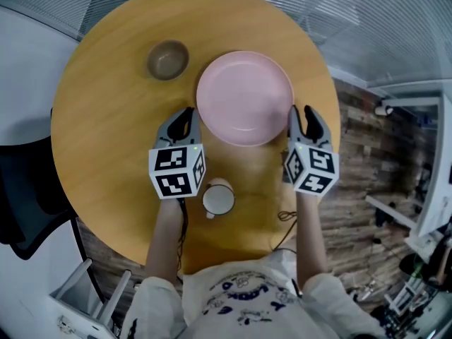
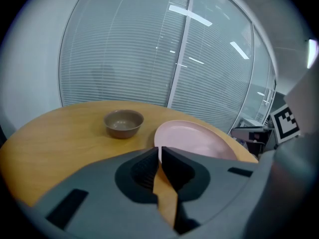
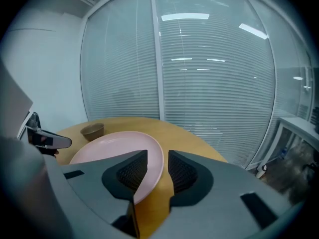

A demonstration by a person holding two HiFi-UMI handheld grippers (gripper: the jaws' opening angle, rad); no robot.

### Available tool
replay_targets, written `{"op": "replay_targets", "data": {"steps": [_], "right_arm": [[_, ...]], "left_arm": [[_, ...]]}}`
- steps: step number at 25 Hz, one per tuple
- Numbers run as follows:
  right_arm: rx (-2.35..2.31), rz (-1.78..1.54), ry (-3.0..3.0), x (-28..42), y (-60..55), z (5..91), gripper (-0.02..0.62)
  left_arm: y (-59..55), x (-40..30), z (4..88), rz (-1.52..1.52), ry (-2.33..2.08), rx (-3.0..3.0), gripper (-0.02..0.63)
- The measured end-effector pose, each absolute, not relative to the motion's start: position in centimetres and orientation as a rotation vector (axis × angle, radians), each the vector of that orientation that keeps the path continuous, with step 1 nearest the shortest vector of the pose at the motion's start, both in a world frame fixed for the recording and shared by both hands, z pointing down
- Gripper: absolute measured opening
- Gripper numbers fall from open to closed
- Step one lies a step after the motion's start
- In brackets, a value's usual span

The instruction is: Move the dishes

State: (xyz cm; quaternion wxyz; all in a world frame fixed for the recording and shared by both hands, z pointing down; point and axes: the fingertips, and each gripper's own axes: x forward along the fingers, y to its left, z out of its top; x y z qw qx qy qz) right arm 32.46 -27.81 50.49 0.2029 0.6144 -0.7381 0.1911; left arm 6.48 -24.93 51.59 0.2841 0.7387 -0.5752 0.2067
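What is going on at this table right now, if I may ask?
A person holds a gripper in each hand on opposite sides of a pink plate on the round wooden table. The right gripper has its fingers apart with the plate's rim between them, not pressing it. The left gripper has its fingers close together at the other rim; a grip can't be confirmed. A brown bowl and a white mug stand untouched.

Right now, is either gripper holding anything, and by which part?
The left gripper pinches the round pink plate by its left rim. The right gripper straddles the opposite rim with jaws apart, not gripping.
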Motion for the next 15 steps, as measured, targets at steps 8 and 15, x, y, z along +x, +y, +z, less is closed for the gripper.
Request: {"op": "replay_targets", "data": {"steps": [8,15], "right_arm": [[1.684,0.589,-2.015,32.7,-28.1,53.2,0.11],[1.656,0.623,-2.008,32.4,-28.5,54.5,0.11]], "left_arm": [[-25.1,6.9,53.9,0.598,-1.478,1.949,0.006],[-25.4,6.8,54.4,0.57,-1.472,1.922,0.012]]}}
